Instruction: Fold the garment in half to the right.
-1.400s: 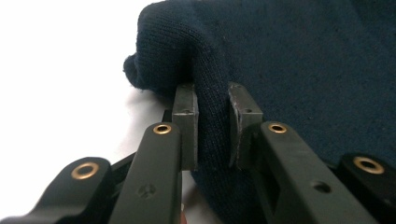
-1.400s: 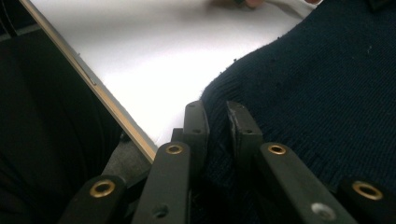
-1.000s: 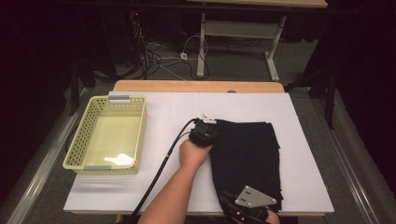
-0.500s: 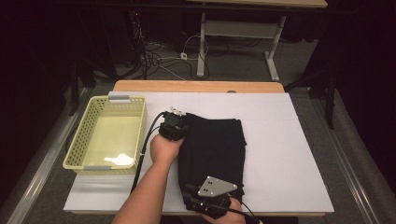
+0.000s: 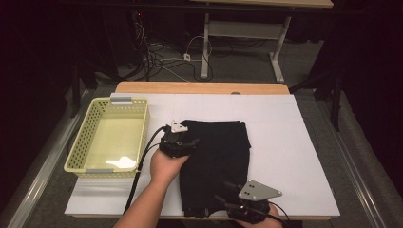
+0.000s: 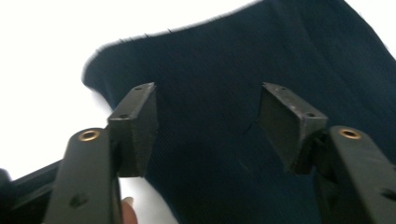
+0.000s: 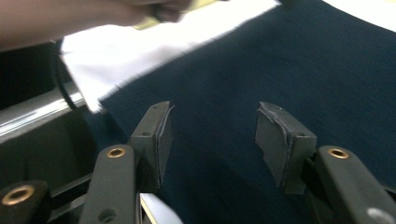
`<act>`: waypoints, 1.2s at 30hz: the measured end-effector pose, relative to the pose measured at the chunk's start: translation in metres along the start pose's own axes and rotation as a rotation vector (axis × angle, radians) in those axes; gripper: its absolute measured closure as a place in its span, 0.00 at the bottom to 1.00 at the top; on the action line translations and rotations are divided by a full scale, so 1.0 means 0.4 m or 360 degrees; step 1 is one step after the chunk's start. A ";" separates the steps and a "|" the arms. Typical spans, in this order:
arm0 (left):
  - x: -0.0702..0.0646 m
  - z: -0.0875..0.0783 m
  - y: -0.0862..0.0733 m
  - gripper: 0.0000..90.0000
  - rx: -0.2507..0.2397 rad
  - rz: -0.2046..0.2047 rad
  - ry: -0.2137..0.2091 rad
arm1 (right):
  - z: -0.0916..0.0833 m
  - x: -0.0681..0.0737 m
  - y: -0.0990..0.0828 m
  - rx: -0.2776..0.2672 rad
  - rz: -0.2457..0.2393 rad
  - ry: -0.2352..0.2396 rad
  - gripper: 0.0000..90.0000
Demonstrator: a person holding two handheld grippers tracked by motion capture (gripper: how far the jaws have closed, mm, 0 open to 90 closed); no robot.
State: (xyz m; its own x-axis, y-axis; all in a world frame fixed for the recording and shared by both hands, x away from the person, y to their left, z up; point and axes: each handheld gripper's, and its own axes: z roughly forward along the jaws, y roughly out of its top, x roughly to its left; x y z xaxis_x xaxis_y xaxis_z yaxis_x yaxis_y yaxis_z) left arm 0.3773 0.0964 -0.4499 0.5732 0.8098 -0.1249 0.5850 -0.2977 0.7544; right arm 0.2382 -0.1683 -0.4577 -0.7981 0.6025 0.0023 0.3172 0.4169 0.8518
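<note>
Your folded black cloth (image 5: 216, 164) lies flat on the white sheet of the bench (image 5: 294, 156), near the middle and reaching down to the near edge, well apart from the right-hand margin. Your left claw (image 5: 183, 142) sits at the cloth's upper left corner, and in the left gripper view its pads (image 6: 135, 126) stand apart above the dark fabric, pressing on nothing; they have just been opening, and the cloth lies below the gap rather than pinched in it. Your right claw (image 5: 228, 199) is at the cloth's near edge (the grey three-cornered plate marks it from above), and in the right gripper view its pads (image 7: 156, 137) are likewise spread over the fabric with no fold caught between them, also freshly opened. The pale yellow basket (image 5: 138, 107) stands at the left of the bench, just beside your left hand (image 5: 166, 164) but clear of the cloth.
</note>
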 end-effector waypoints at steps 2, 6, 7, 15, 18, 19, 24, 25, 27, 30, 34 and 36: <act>-0.017 -0.013 -0.033 0.41 0.0000 0.0040 -0.0023 | -0.024 -0.018 -0.019 0.0009 0.0016 -0.0036 0.54; -0.049 -0.047 -0.105 0.41 -0.0010 0.0130 -0.0079 | -0.073 -0.045 -0.062 0.0035 0.0039 -0.0102 0.54; -0.055 -0.056 -0.125 0.41 -0.0006 0.0143 -0.0089 | -0.083 -0.050 -0.073 0.0044 0.0045 -0.0114 0.53; -0.073 -0.111 -0.237 0.33 -0.0023 0.0094 -0.0123 | -0.105 -0.071 -0.135 0.0076 0.0115 -0.0130 0.50; -0.076 -0.130 -0.257 0.31 -0.0025 0.0052 -0.0138 | -0.101 -0.068 -0.140 0.0091 0.0098 -0.0142 0.50; -0.079 -0.136 -0.264 0.30 -0.0025 0.0048 -0.0146 | -0.100 -0.066 -0.142 0.0093 0.0095 -0.0146 0.50; -0.101 -0.168 -0.290 0.29 -0.0047 0.0006 -0.0223 | -0.088 -0.061 -0.144 0.0115 0.0088 -0.0128 0.50; -0.109 -0.175 -0.290 0.29 -0.0040 0.0006 -0.0246 | -0.084 -0.061 -0.144 0.0121 0.0074 -0.0126 0.50; -0.132 -0.192 -0.290 0.25 -0.0065 0.0021 -0.0292 | -0.075 -0.060 -0.141 0.0145 0.0043 -0.0131 0.50; -0.158 -0.192 -0.292 0.25 -0.0037 0.0081 -0.0280 | -0.068 -0.059 -0.135 0.0148 0.0020 -0.0127 0.50; -0.157 -0.173 -0.307 0.25 0.0036 0.0010 -0.0299 | -0.060 -0.063 -0.130 0.0147 0.0016 -0.0129 0.50; -0.163 -0.163 -0.311 0.25 0.0101 0.0028 -0.0283 | -0.057 -0.065 -0.130 0.0152 0.0024 -0.0124 0.50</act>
State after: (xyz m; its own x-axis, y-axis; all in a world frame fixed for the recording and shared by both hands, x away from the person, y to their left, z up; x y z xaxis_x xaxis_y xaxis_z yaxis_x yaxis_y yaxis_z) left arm 0.2297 0.1135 -0.4938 0.6730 0.7036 -0.2281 0.6055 -0.3470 0.7162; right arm 0.2308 -0.2210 -0.4900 -0.7517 0.6588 -0.0294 0.3792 0.4683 0.7981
